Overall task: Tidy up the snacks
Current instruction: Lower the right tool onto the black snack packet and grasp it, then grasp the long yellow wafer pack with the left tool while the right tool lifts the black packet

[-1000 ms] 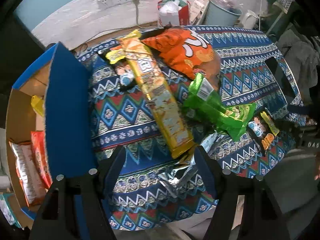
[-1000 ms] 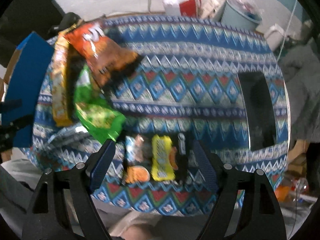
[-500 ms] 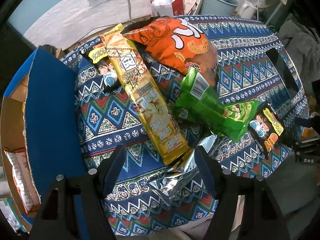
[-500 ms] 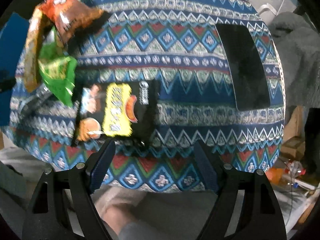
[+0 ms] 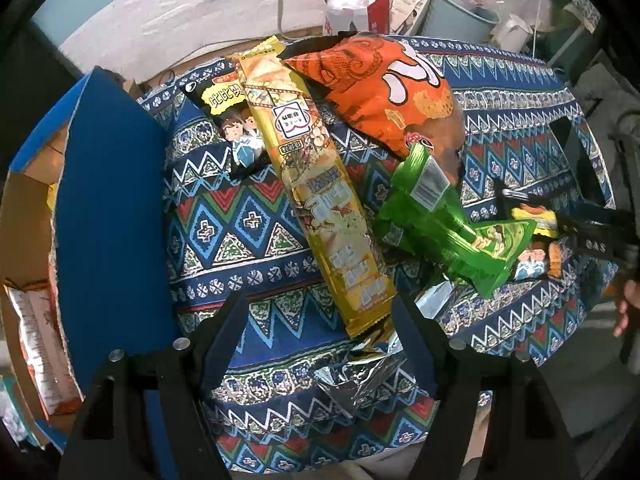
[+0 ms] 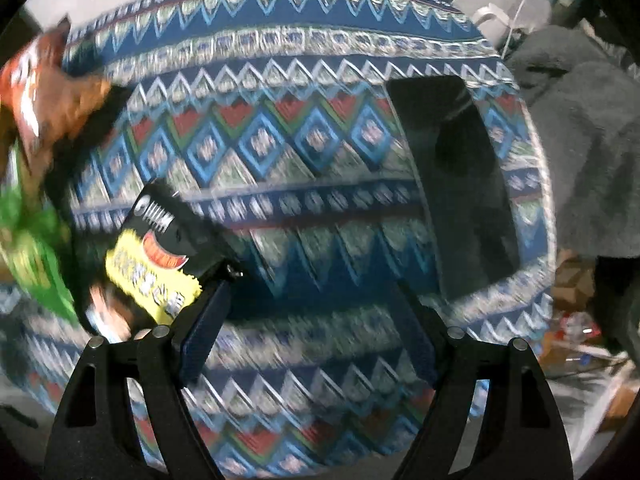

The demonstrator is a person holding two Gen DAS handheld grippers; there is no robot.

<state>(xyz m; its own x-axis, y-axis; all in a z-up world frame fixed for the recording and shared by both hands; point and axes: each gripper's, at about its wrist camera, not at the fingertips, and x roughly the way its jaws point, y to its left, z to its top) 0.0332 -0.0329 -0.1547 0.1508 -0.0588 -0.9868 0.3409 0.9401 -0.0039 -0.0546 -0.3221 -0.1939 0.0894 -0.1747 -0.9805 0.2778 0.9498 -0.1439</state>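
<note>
Lying flat, a long yellow snack packet (image 5: 328, 200) overlaps crinkled silver wrapper (image 5: 360, 372).

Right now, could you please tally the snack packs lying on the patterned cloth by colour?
Black: 2
Gold: 1
Orange: 1
Green: 1
Silver: 1
Total: 6

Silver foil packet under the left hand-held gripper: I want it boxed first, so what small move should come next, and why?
Probably lower the left hand-held gripper straight down. Its jaws stand open above the silver foil packet, not yet touching it. The long yellow packet overlaps the foil's top, so grip low.
</note>
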